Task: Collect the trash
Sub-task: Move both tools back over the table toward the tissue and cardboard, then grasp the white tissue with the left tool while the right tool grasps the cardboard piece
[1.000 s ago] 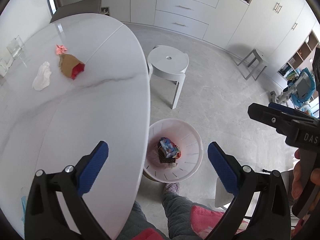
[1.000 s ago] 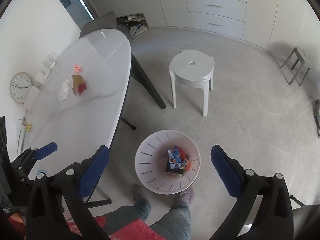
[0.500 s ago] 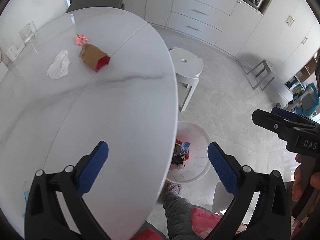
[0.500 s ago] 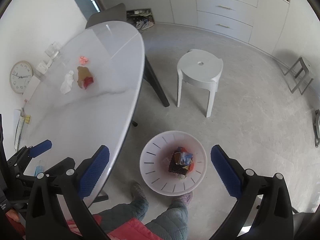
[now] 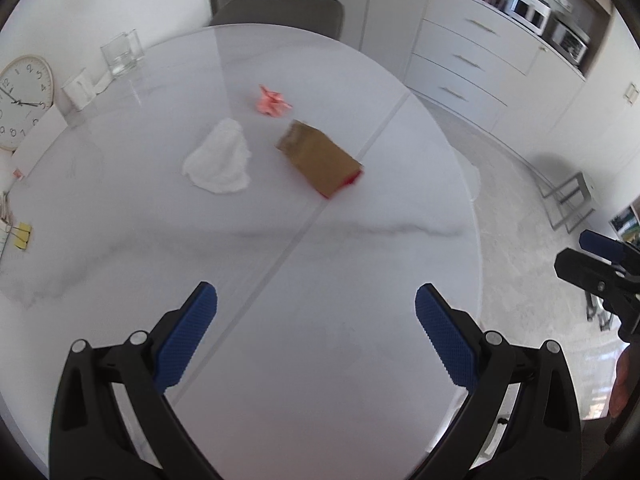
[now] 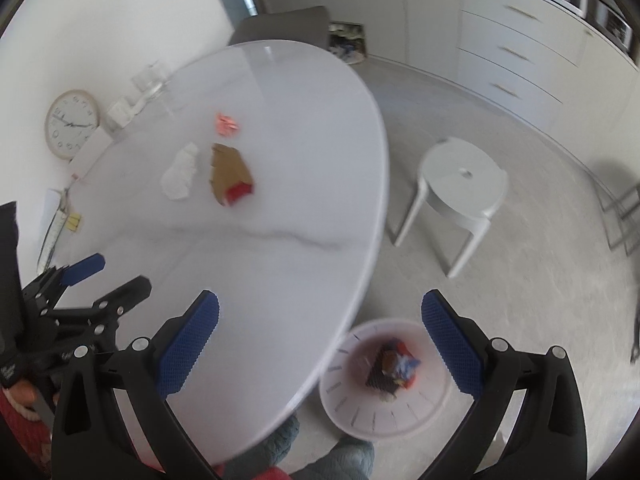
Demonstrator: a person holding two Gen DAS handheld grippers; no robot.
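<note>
Over the last second I swung both tools up from the white slotted plastic bin [image 6: 386, 394] on the floor toward the white marble oval worktop [image 5: 320, 280]. My left tool [image 5: 316, 312] was spread wide and empty, now fully over the worktop and aimed at the leftover trash. My right tool [image 6: 320, 320] was also spread wide and empty, straddling the worktop edge with the bin below it. The bin already held a dark and multicoloured clump of wrappers [image 6: 394, 368], so the drop looked done and this read as the return for the next pick. Three pieces were left, well ahead of the left tool: a crumpled white tissue [image 5: 218, 158], a flat brown paper bag with a red end [image 5: 320, 158] just beside it, and a small pink crumpled wrapper [image 5: 273, 102] behind. Frames were motion-blurred.
</note>
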